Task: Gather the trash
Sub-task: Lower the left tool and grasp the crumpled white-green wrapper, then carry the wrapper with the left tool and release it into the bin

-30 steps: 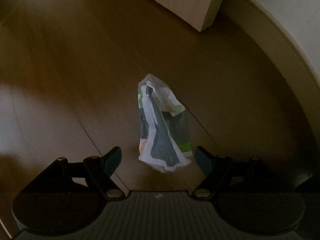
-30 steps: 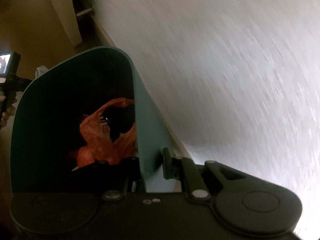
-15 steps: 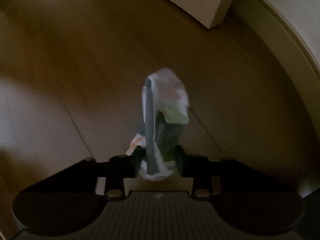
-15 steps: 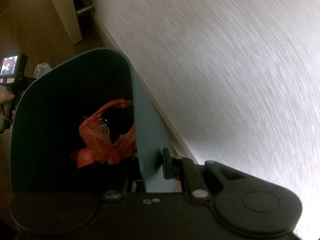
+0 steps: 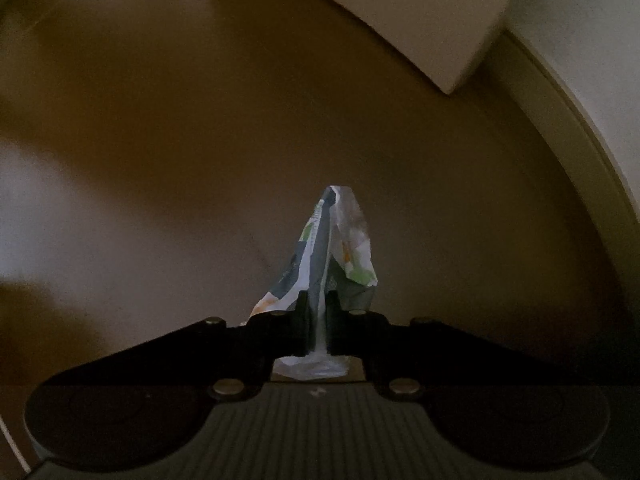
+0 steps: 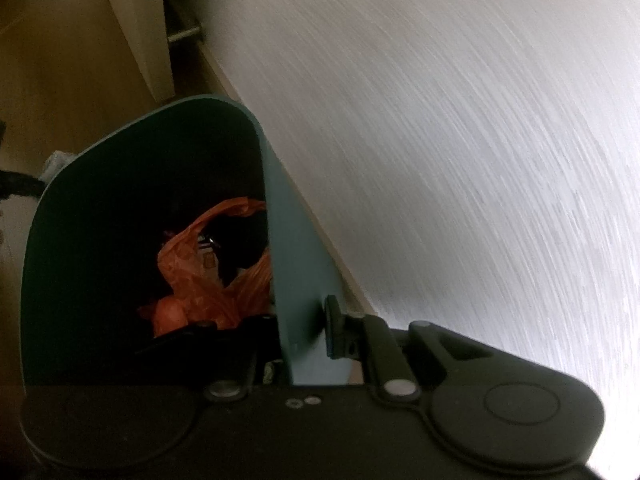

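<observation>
Your left gripper [image 5: 317,320] has its jaws pressed together on a crumpled white wrapper printed with green, orange and dark grey [image 5: 326,256]. The two dark fingers pinch the wrapper low down: a small white fold bulges out behind the jaws, toward the camera, while the bulk of it rises ahead of them into a narrow peak. Beyond the jaws lies a brown wooden floor [image 5: 180,140], dim and blurred, so you cannot tell from this view whether the wrapper hangs clear of it. Farther ahead and to the right of the jaws stands the corner of a pale beige cabinet [image 5: 420,12], with a pale baseboard [image 5: 580,140] curving down the right edge.

Your right gripper [image 6: 304,328] clamps the wall of a teal plastic bin [image 6: 296,280]. The right finger [image 6: 336,332] rests against the outside of that wall, and the other sits inside the bin in shadow. Ahead of the jaws and to their left, inside the bin, lies a crumpled orange plastic bag [image 6: 208,280]. To the right of the jaws stretches a white textured wall [image 6: 460,140], streaked with blur. At the far left, past the bin's rim, a dark piece of the left gripper and a pale scrap show, too small to read.
</observation>
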### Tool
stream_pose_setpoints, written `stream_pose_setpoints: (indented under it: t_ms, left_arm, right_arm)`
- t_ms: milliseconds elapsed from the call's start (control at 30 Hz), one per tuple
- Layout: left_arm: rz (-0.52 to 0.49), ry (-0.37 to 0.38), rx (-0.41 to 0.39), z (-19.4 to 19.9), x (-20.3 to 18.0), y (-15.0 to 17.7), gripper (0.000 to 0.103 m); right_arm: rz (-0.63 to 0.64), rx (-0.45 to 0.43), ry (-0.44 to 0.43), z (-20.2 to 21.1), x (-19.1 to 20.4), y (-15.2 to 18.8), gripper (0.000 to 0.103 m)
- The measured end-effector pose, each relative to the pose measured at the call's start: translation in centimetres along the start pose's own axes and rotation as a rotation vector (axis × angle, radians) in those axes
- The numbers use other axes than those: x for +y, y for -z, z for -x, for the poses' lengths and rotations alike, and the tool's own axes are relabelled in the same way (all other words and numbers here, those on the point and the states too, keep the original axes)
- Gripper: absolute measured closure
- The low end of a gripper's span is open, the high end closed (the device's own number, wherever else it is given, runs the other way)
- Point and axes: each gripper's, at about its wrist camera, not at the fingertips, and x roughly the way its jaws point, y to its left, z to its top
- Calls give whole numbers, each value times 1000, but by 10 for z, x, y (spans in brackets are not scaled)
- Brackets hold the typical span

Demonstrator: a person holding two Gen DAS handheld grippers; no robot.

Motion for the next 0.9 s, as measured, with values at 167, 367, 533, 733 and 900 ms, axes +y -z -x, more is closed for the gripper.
stream_pose_setpoints:
  t_ms: [167, 367, 533, 733, 900]
  left_arm:
    - [47, 18, -2, 30, 38, 4, 98]
    - [-53, 125, -89, 125, 35, 15, 98]
    - [-204, 218, -247, 228, 11, 36, 98]
    - [-313, 366, -265, 273, -24, 61, 98]
    - [-302, 384, -198, 252, -50, 60, 97]
  right_arm:
    - [-3, -24, 1, 8, 5, -6, 93]
    - [-3, -39, -7, 10, 14, -19, 93]
    - [54, -62, -22, 17, 45, -30, 93]
    - [158, -97, -37, 31, 85, -43, 93]
    - [223, -145, -63, 45, 115, -49, 93]
